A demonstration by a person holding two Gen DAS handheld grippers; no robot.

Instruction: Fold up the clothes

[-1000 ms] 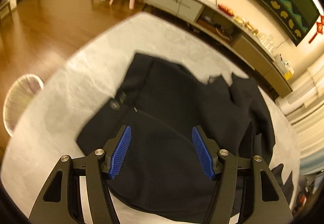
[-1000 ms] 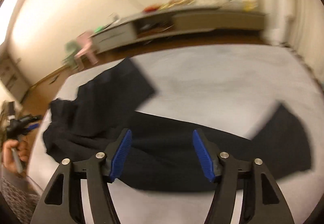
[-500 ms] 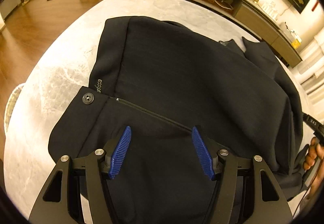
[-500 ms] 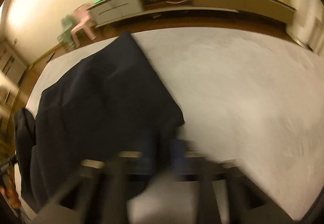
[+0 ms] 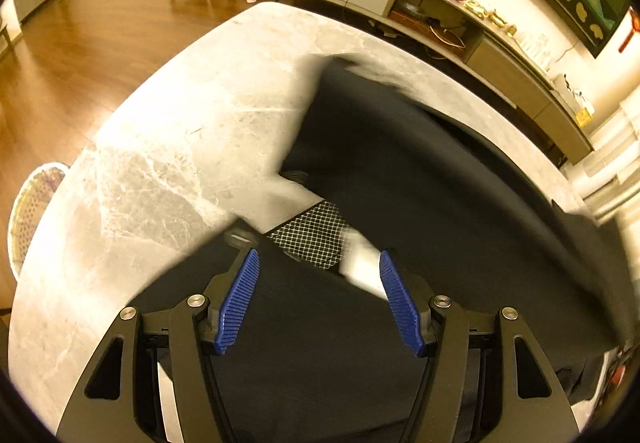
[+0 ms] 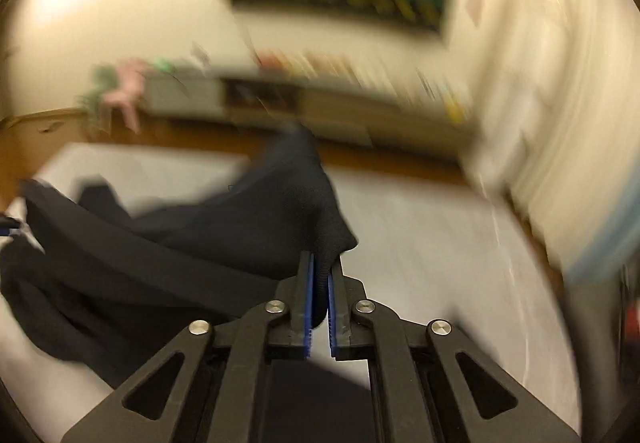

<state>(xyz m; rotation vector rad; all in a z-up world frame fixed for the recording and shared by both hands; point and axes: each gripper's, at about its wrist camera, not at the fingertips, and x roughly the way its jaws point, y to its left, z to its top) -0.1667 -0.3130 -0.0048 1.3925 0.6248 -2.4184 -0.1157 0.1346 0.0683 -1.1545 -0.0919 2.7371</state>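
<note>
The marble tabletop [image 5: 168, 171] carries the black trousers [image 5: 420, 195], which are spread across its right and near parts in the left wrist view, the broad flat surface being what a fold needs. The garment is not lying flat all over: one part is lifted off the tabletop and drawn up into a peak, as seen in the right wrist view, presumably so that it can be carried over the rest as a fold. At the waist end, just ahead of the left jaws, the fabric is turned back so that a checked lining [image 5: 316, 239] and a pale label or pocket piece beside it are exposed. The right gripper [image 6: 319, 283] is held tilted downward over the tabletop, its jaws nearly together with a bunched edge of the black cloth pinched between the blue pads; they are easing apart slightly, yet the fabric is seen pressed between them. The view is heavily blurred, which suggests a fast swing. The left gripper [image 5: 318, 303] is pointed steeply down over the waistband area, its jaws standing wide with nothing clamped between them, the cloth lying beneath them.
</note>
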